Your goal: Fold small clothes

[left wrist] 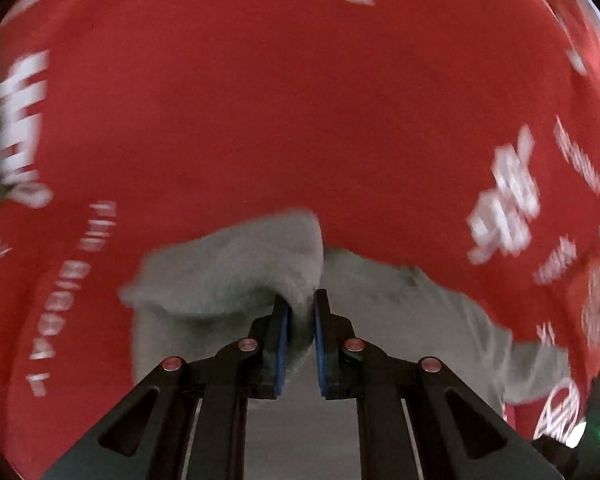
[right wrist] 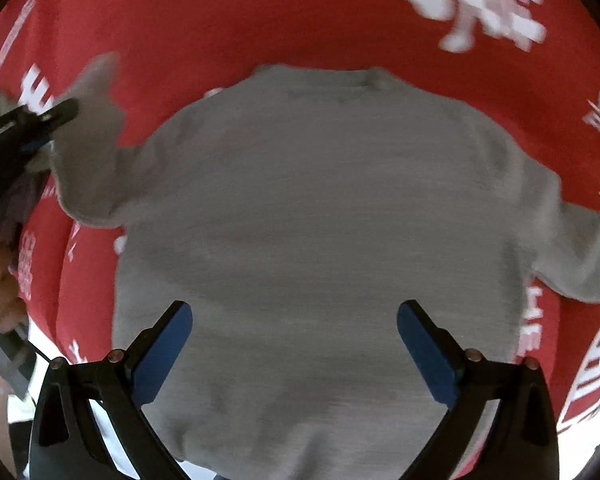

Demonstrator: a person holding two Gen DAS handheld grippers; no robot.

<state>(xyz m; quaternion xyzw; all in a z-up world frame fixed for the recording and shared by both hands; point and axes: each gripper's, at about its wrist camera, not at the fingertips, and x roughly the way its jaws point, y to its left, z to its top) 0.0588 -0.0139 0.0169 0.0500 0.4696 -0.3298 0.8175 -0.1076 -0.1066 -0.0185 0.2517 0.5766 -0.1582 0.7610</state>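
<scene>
A small grey sweater (right wrist: 308, 208) lies flat on a red cloth with white lettering (right wrist: 284, 20), neck at the far side. My left gripper (left wrist: 301, 300) is shut on the cuff of the grey sleeve (left wrist: 236, 264), and the sleeve hangs lifted off the cloth. In the right wrist view that same left gripper (right wrist: 66, 110) appears at the left edge, holding the raised sleeve (right wrist: 92, 148). My right gripper (right wrist: 294, 316) hovers open over the sweater's lower body, nothing between its blue pads (right wrist: 164, 354). The other sleeve (right wrist: 572, 248) stretches out to the right.
The red cloth (left wrist: 300, 100) covers almost the whole surface in both views. A hand (right wrist: 0, 280) shows at the left edge of the right wrist view. White surface (right wrist: 112, 432) shows past the cloth's near edge.
</scene>
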